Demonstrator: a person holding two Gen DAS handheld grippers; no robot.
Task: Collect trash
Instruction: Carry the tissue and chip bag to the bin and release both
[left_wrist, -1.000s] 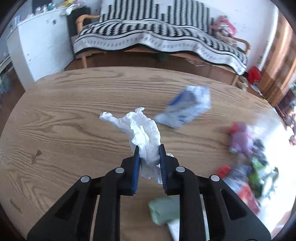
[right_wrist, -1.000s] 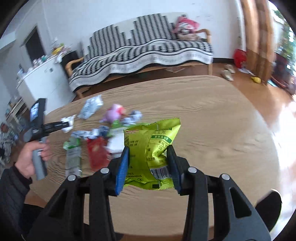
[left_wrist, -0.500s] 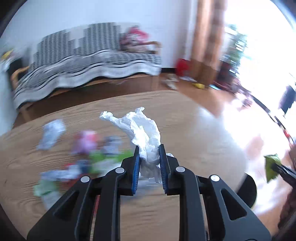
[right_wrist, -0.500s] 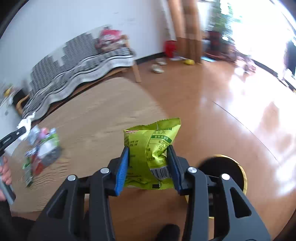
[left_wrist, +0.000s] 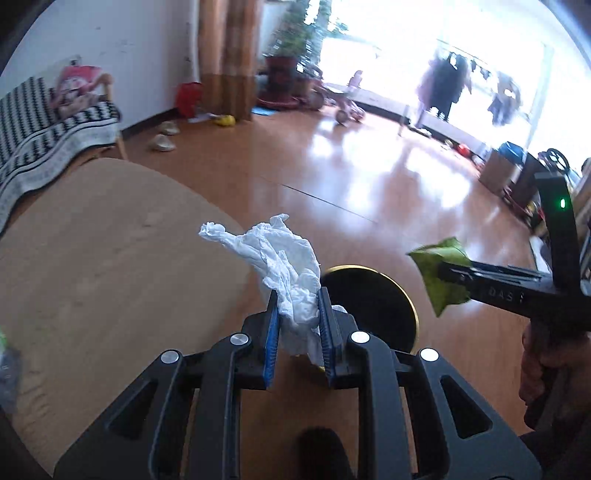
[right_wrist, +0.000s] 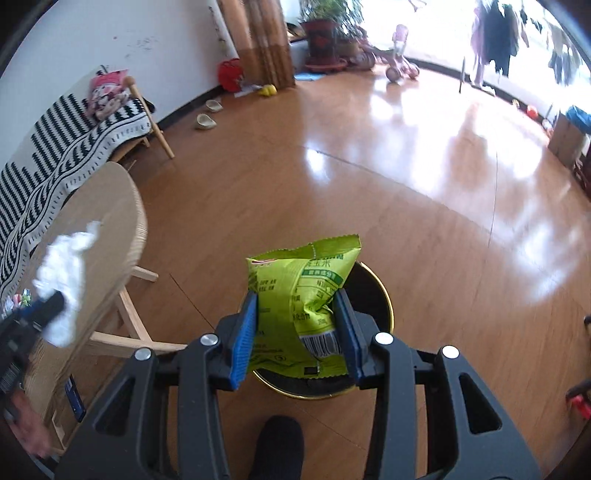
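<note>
My left gripper (left_wrist: 297, 325) is shut on a crumpled white tissue (left_wrist: 280, 258), held at the table's right edge beside a black bin with a gold rim (left_wrist: 373, 299) on the floor. My right gripper (right_wrist: 295, 325) is shut on a green snack bag (right_wrist: 303, 291), held right above the same bin (right_wrist: 373, 295). The green bag (left_wrist: 441, 273) and right gripper show at the right of the left wrist view. The tissue (right_wrist: 64, 273) and left gripper show blurred at the left of the right wrist view.
The round wooden table (left_wrist: 92, 277) lies to the left, its wooden legs (right_wrist: 129, 321) near the bin. A striped sofa (right_wrist: 62, 140) stands against the wall. Shiny wooden floor (right_wrist: 406, 184) stretches ahead, with plants, toys and slippers far off.
Both grippers swung right, away from the trash pile on the table, to the floor bin. Each still holds its item.
</note>
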